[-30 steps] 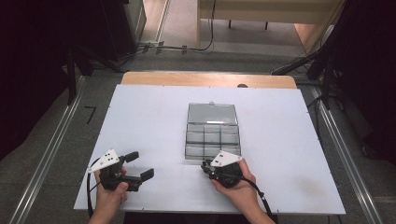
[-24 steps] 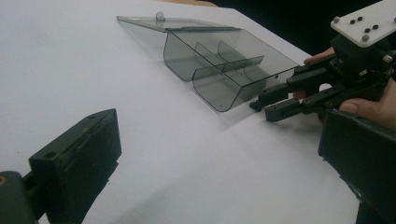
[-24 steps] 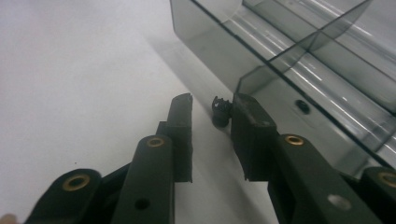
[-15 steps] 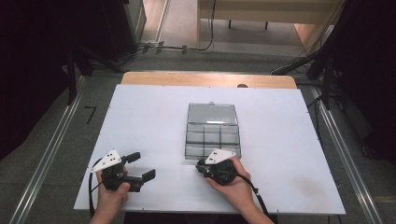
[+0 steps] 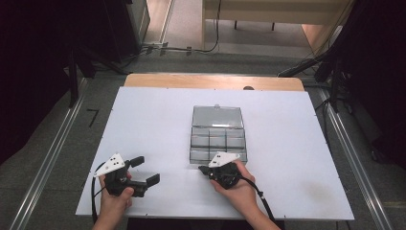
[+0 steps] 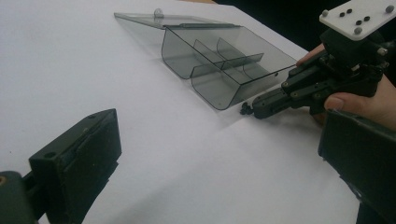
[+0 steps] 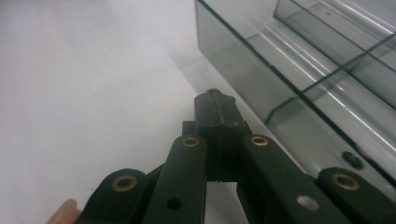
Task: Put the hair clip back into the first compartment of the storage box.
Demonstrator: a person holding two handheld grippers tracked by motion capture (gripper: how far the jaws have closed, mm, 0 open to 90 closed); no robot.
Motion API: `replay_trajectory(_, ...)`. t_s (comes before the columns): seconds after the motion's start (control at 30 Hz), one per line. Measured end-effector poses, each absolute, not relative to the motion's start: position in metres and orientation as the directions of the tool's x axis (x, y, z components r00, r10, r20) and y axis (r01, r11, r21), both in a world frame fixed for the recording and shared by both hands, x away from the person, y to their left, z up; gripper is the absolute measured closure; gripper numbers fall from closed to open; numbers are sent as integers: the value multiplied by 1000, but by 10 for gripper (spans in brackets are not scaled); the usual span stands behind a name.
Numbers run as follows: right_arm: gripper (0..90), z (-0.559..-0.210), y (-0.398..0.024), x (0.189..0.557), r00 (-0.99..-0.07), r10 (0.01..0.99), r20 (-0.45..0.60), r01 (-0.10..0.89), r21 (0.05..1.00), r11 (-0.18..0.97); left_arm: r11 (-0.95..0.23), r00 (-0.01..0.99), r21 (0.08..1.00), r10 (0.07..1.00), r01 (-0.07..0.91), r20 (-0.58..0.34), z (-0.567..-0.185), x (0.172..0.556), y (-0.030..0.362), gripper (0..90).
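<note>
White table [image 5: 297, 143] on grey floor [image 5: 43, 158], dark room; box [image 5: 218, 134] at 12 o'clock of right gripper [image 5: 203, 169], jaws just closed, empty; left gripper [image 5: 146, 170] wide open, empty.

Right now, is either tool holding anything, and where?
Left tool: open, holding nothing. Right tool: shut; a tiny black bit sits at its tips, whether pinched cannot be told.

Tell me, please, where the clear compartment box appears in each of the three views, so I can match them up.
High view: the clear compartment box lies at table centre, lid open away from the person.
Left gripper view: upper centre, left of the right gripper.
Right gripper view: upper right, beside the shut right gripper.
Shared landmark: the box's front wall, next to the right gripper's tips.
</note>
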State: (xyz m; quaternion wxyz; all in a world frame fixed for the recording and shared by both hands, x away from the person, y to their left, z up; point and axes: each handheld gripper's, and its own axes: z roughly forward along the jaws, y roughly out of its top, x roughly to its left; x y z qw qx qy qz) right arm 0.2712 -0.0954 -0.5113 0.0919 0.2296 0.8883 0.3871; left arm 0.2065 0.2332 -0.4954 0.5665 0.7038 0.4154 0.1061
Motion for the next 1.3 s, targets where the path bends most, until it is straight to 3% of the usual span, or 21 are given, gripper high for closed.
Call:
replay_trajectory(0.1,868,-510,-95,267,-875,483,33,348,735,582,-11,632,887,705,462,-321,-495,206,235,0)
replay_trajectory(0.2,771,-507,-97,265,-867,495,60,375,733,567,-8,633,890,706,456,-318,-493,206,236,0)
replay_trajectory(0.37,767,-509,-100,270,-832,553,49,408,730,549,-8,633,889,706,457,-319,-493,206,236,0)
replay_trajectory(0.57,715,-510,-94,267,-840,543,0,369,733,572,-9,633,889,705,458,-320,-494,206,235,0)
replay_trajectory(0.83,727,-511,-87,267,-845,535,-22,354,727,589,-9,633,887,704,461,-322,-494,207,234,0)
replay_trajectory(1.07,864,-511,-81,267,-828,560,-36,363,726,584,-11,635,888,703,460,-320,-494,206,232,0)
replay_trajectory(1.3,879,-511,-81,267,-835,549,-22,363,728,581,-11,635,890,705,455,-316,-493,206,235,0)
